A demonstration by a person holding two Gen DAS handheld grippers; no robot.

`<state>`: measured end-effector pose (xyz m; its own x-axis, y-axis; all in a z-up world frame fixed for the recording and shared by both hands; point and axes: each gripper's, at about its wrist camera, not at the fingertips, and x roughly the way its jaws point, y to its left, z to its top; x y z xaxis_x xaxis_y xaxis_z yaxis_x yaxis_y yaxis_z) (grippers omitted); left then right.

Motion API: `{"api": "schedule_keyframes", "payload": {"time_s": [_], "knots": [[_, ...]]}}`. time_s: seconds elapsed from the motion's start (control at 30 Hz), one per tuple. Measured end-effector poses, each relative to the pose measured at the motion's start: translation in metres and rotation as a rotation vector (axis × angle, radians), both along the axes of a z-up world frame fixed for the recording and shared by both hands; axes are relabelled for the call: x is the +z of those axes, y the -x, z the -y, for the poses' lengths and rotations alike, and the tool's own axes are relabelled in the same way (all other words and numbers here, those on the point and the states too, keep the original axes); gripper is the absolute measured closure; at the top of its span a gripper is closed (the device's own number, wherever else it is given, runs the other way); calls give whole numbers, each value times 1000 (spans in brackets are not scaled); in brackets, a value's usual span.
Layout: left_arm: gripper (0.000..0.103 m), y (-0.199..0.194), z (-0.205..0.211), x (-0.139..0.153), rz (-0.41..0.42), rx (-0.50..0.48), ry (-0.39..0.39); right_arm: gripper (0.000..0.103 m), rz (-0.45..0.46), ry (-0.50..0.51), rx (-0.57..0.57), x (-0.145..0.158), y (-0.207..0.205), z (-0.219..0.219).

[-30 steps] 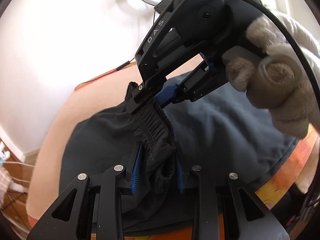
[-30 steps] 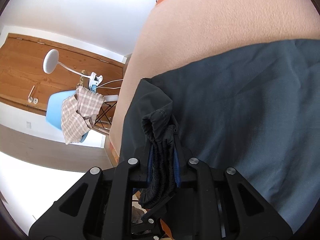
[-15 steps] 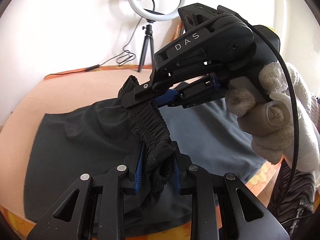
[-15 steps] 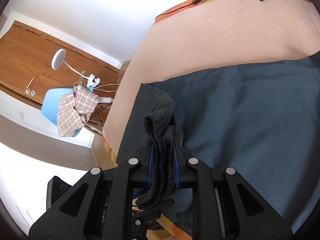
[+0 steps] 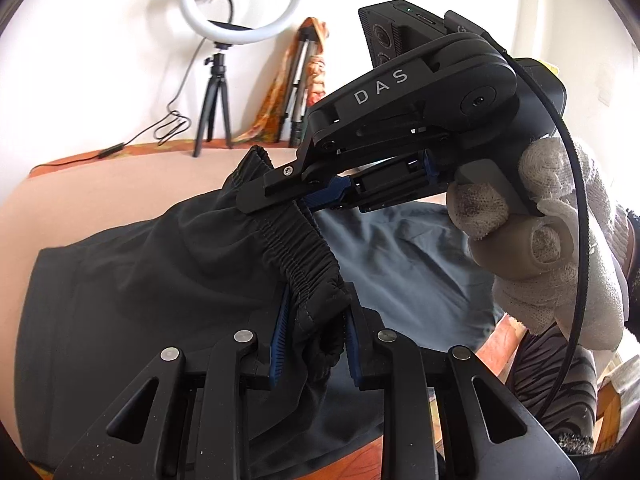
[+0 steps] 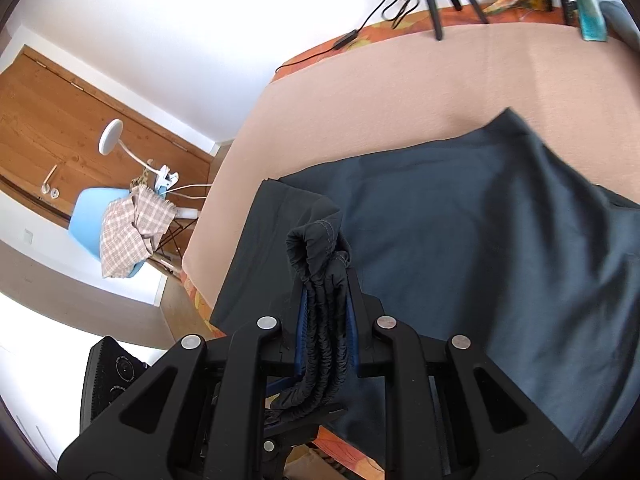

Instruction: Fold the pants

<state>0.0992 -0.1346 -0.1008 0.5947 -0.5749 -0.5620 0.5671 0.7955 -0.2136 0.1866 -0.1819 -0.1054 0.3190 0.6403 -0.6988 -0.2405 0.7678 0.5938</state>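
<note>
Dark grey pants (image 5: 140,280) lie spread on a peach bed cover (image 5: 100,184). Their elastic waistband (image 5: 300,248) is lifted off the cover and stretched between both grippers. At the bottom of the left wrist view, my left gripper (image 5: 318,312) is shut on a bunched end of the band. My right gripper (image 5: 288,204), held by a gloved hand (image 5: 560,240), pinches the band farther along, just above and behind. In the right wrist view the right gripper (image 6: 326,308) is shut on gathered waistband (image 6: 320,248), with the pants (image 6: 480,220) spreading out to the right below it.
A ring light (image 5: 188,4) on a small tripod (image 5: 216,92) stands at the bed's far edge, with a cable (image 5: 168,128) trailing left. Beyond the bed's left edge (image 6: 200,240) are a blue chair with a checked cloth (image 6: 132,224), a desk lamp (image 6: 112,136) and a wooden door (image 6: 48,128).
Both grippers have risen and travelled across the bed with the waistband still held. The views now show more of the bed's far edge and the ring light. The fabric has been drawn along.
</note>
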Motion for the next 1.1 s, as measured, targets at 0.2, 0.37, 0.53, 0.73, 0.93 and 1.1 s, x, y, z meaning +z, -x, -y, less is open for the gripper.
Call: {"api": "schedule_keyframes", "payload": {"time_s": [0.2,0.37,0.53,0.73,0.93,1.1], "knots": [[80,-9,18,-1,-12,-46,1,86,8,6,-47,3,11,42],[80,5,43,0,-13,-86,8,86,10,12,-88,5,19,73],[80,5,75,4,-14,-139,27,86,24,14,-135,11,30,109],[80,14,111,2,-11,-203,28,86,28,40,-184,15,43,148],[80,15,144,3,-23,-262,35,86,24,62,-233,13,53,189],[80,15,172,6,-30,-307,53,86,27,84,-281,18,64,222]]}}
